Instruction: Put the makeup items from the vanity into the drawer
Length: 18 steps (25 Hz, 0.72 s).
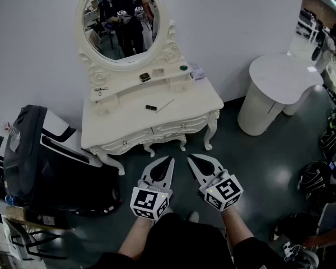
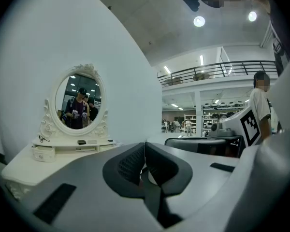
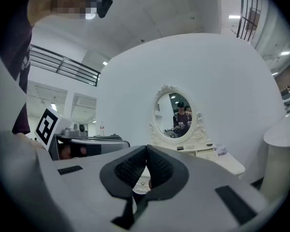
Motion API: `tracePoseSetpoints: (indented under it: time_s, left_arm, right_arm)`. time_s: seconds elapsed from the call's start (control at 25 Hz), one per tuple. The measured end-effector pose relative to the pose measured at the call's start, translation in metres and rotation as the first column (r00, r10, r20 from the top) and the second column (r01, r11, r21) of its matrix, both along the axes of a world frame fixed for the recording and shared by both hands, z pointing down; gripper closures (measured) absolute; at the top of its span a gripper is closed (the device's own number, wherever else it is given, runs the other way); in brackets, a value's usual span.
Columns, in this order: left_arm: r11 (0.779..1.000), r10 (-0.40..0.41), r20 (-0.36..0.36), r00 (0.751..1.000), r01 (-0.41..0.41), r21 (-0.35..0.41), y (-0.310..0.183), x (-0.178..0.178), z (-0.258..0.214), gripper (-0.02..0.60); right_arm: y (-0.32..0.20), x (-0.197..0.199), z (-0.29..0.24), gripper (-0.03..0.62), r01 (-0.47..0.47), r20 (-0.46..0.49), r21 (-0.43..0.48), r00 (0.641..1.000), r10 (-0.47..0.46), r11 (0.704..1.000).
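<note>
White vanity (image 1: pixel 196 97) w/ oval mirror (image 1: pixel 123 24) ahead, L gripper (image 1: pixel 170 159) jaws together, empty, R gripper (image 1: pixel 190 157) closed too, empty

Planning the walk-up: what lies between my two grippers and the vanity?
Only bare dark floor, seen in the head view; the shut left gripper and right gripper hang short of the vanity front.

My left gripper (image 1: pixel 169 160) and right gripper (image 1: pixel 191 158): white shells, pointed jaws, black ribbed pads. Each bears a cube (image 1: pixel 150 202) of black-and-white square markers. I wear a dark top (image 1: pixel 179 242).
</note>
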State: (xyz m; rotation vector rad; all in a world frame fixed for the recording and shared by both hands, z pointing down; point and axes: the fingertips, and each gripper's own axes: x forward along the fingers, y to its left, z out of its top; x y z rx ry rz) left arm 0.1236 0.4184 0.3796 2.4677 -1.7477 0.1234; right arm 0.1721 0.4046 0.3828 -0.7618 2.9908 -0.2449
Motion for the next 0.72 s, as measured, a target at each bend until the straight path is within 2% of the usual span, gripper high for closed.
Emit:
tracePoseSetpoints:
  time_s: [0.4,0.72]
  left_arm:
    - [1.0,-0.021,0.01,1.0,0.021,-0.015,0.002,0.001,0.01,0.566]
    - [0.999,-0.028,0.008,1.0,0.028,-0.038,-0.023,-0.029,0.021,0.566]
  right_arm:
    - [-0.002,0.003,0.011,0.571,0.025,0.001,-0.02,1.0,-0.025,0.999]
    - [-0.031,-0.022,0.018,0.571,0.026,0.017,-0.057,1.0,-0.025,0.998]
